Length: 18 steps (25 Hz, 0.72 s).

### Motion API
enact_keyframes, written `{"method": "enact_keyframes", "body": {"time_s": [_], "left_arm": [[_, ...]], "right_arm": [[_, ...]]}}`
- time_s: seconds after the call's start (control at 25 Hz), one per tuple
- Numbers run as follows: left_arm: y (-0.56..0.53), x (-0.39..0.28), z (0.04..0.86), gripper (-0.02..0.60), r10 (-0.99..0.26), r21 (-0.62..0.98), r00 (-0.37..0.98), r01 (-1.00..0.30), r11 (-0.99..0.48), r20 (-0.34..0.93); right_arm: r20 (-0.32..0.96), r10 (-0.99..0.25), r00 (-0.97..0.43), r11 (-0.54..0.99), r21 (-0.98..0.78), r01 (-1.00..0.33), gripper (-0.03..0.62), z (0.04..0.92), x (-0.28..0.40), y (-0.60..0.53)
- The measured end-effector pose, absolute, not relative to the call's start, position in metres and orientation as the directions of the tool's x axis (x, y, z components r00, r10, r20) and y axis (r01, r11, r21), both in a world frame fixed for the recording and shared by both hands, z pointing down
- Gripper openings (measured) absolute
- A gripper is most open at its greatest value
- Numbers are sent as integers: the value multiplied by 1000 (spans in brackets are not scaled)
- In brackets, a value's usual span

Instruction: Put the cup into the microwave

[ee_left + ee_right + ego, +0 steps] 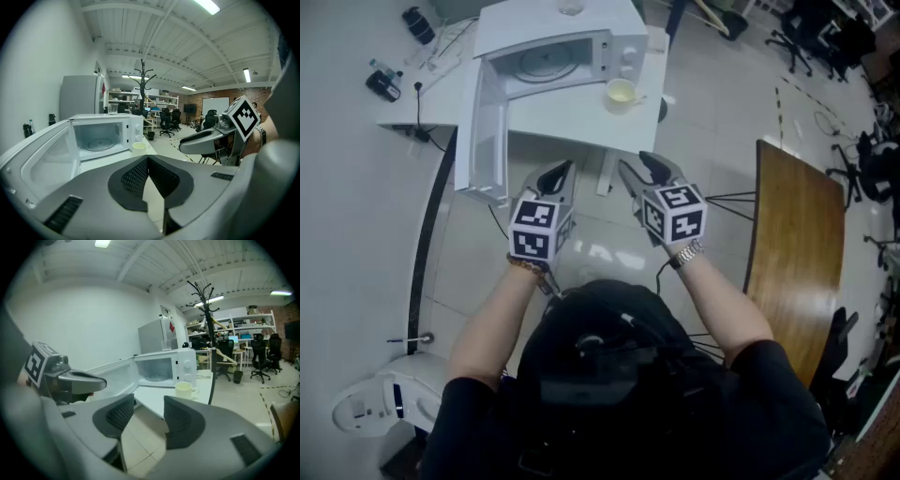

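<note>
This looks like a big office or work room. Black office chairs (166, 123) on wheels stand far back. There are shelves (119, 99) full of things, a whiteboard (211, 104) on a brick wall (265, 95), a coat stand (142, 79), a grey fridge (77, 96) and long lights (247, 75) on the white ceiling (140, 28). A microwave (558, 56) sits on a white table (572, 122). The floor (712, 103) has pale tiles.

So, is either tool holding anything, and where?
Nothing: the left tool is shut and empty, the right tool open and empty; the cup sits untouched on the table.
</note>
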<state>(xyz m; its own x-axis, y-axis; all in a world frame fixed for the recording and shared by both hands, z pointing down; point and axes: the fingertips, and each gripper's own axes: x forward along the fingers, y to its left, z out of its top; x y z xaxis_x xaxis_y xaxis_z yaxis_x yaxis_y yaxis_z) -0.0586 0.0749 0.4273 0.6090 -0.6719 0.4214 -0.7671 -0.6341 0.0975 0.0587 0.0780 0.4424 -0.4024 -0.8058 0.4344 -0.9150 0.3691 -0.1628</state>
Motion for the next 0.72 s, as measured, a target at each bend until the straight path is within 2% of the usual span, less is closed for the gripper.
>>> {"method": "enact_keyframes", "body": {"time_s": [0.16, 0.32, 0.48, 0.56, 0.72], "left_arm": [[60, -66, 429, 0, -671, 110, 614, -766, -633, 415], [48, -68, 434, 0, -664, 107, 617, -762, -639, 423], [39, -63, 438, 0, -650, 112, 624, -753, -648, 434], [33, -63, 442, 0, -647, 106, 623, -752, -651, 440], [13, -64, 450, 0, -647, 82, 608, -755, -651, 460]], "right_arm": [[430, -815, -389, 350, -170, -921, 286, 449, 56, 56], [427, -824, -371, 323, -183, -928, 381, 457, 59, 34], [423, -830, -362, 307, -194, -932, 415, 469, 62, 14], [427, -829, -360, 305, -195, -932, 454, 477, 62, 3], [445, -825, -348, 292, -191, -937, 474, 497, 67, -22]]}}
